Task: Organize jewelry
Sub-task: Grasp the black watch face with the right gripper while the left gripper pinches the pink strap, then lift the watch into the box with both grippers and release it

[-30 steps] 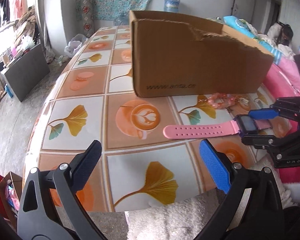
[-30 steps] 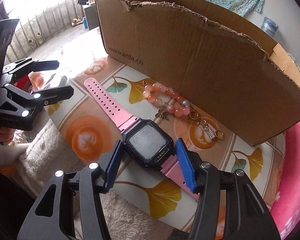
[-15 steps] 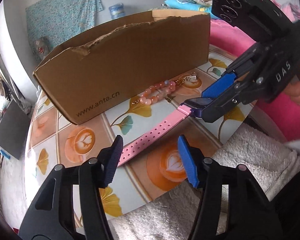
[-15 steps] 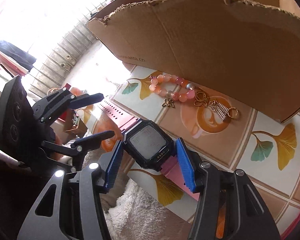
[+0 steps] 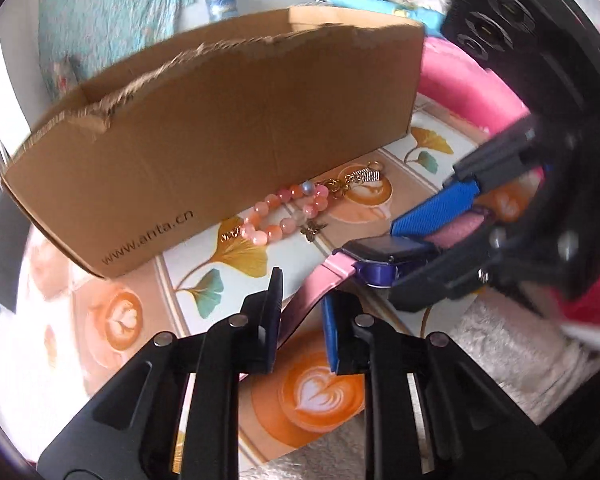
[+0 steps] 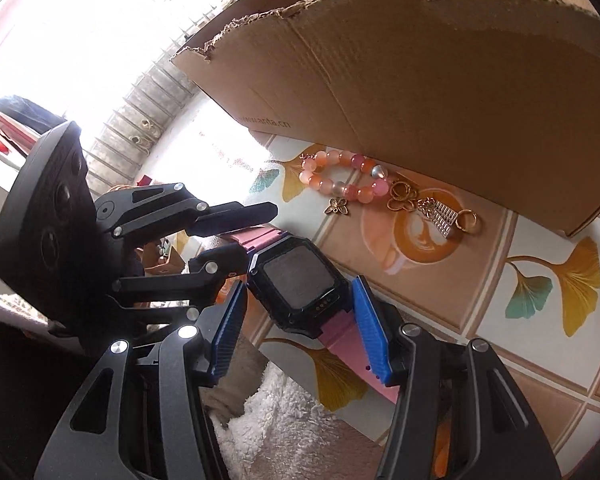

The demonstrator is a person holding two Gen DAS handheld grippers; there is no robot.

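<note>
A pink-strapped watch with a black square face [image 6: 298, 282] is held above the table. My right gripper [image 6: 300, 320] is shut on the watch body; it also shows in the left wrist view [image 5: 428, 236]. My left gripper [image 5: 300, 312] is closed around the watch's pink strap [image 5: 312, 300]; it shows in the right wrist view [image 6: 240, 232] with the strap between its fingers. A pink bead bracelet [image 5: 288, 212] with gold charms [image 6: 432, 208] lies on the table in front of a brown cardboard box [image 5: 220, 128].
The table has a tiled cloth with ginkgo leaves and coffee cups [image 5: 320, 392]. A white fluffy fabric [image 6: 284, 416] lies at the table's near edge. Pink bedding [image 5: 468, 84] lies beyond the table on the right.
My left gripper has moved in and narrowed onto the pink strap. My right gripper still holds the watch body, lifted slightly and turned.
</note>
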